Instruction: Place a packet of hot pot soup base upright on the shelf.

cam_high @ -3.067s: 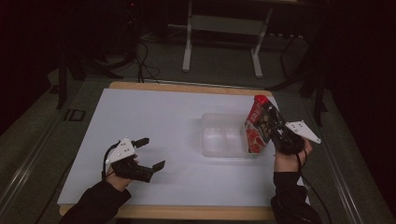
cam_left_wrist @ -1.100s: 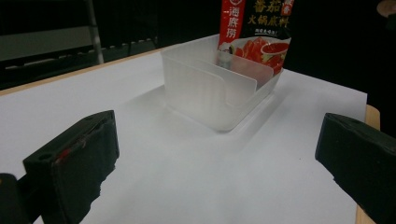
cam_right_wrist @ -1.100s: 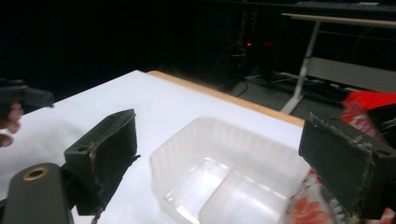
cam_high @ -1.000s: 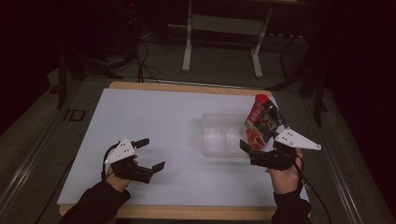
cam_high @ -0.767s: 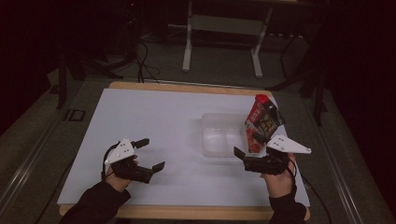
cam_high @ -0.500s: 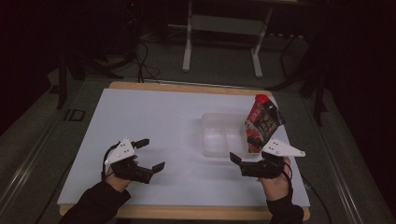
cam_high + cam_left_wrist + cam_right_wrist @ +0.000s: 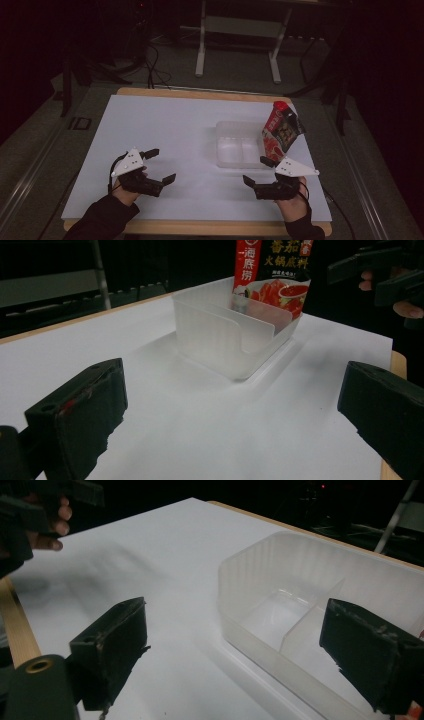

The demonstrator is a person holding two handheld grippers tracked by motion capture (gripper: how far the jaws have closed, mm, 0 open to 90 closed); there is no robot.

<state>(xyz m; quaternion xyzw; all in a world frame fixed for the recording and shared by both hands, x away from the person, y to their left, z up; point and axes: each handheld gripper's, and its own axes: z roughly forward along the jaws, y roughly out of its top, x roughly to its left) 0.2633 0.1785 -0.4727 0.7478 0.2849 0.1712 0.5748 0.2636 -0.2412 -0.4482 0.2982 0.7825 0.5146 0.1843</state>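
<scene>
Both tongs gape wide, gripping nothing – right tongs near the clear bin, left tongs well apart

White table w/ clear divided bin on it.

A dark room with grey floor and a white-legged stand behind.

pouch upright in tray, r. end.
</scene>
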